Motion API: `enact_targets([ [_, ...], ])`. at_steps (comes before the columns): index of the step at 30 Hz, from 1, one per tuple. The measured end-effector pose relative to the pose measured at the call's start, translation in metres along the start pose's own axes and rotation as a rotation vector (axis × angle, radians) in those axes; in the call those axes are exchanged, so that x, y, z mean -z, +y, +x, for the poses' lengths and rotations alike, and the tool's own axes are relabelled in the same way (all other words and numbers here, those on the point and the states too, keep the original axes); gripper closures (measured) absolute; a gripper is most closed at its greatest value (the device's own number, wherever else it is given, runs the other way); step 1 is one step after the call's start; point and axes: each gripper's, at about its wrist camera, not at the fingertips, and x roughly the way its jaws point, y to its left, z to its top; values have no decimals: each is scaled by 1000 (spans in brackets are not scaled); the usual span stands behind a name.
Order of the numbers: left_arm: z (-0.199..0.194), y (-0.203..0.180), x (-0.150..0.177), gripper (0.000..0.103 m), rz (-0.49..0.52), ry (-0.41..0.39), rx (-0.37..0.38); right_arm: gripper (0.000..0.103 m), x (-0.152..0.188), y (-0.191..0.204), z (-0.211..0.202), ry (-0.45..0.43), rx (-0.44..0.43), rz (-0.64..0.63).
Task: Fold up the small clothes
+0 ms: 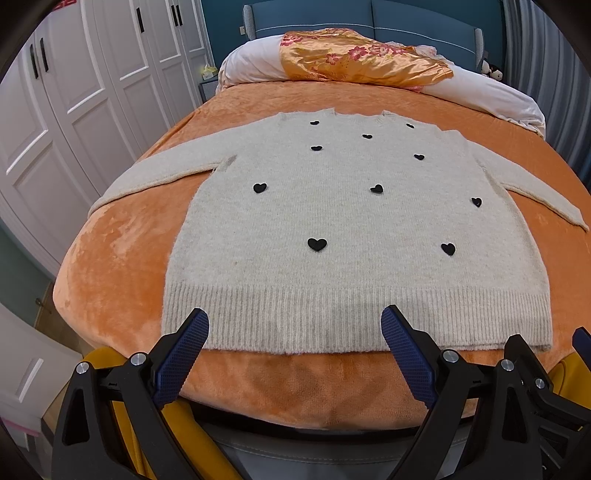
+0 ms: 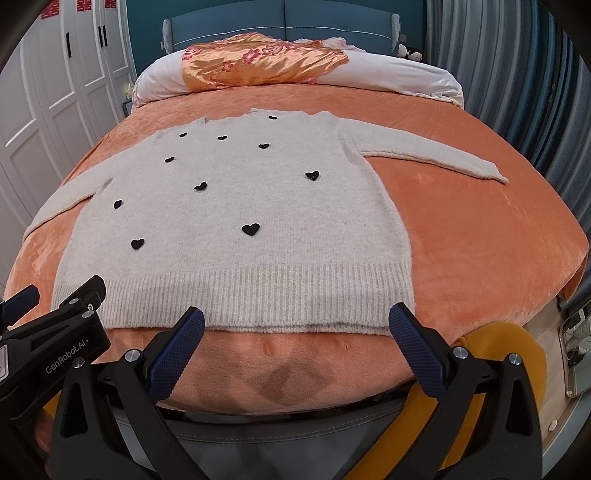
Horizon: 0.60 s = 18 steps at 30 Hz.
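Observation:
A cream knitted sweater [image 1: 354, 221] with black hearts lies flat, face up, on an orange bed cover [image 1: 118, 258], sleeves spread to both sides, ribbed hem nearest me. It also shows in the right wrist view [image 2: 236, 214]. My left gripper [image 1: 295, 321] is open and empty, hovering just above the hem's left half. My right gripper [image 2: 295, 319] is open and empty, at the hem's right half. The left gripper's body [image 2: 66, 325] shows at the left of the right wrist view.
A white duvet [image 1: 480, 92] and an orange floral quilt [image 1: 362, 59] lie at the bed's head against a blue headboard [image 1: 369, 18]. White wardrobes [image 1: 74, 92] stand to the left. A yellow object [image 2: 498, 350] sits below the bed's near edge.

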Motion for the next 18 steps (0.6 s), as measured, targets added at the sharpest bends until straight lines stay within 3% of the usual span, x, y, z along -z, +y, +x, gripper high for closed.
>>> enact_targets([
  [18, -4, -1, -1, 12, 1, 3, -1, 5, 1, -2, 0, 5, 2, 3],
])
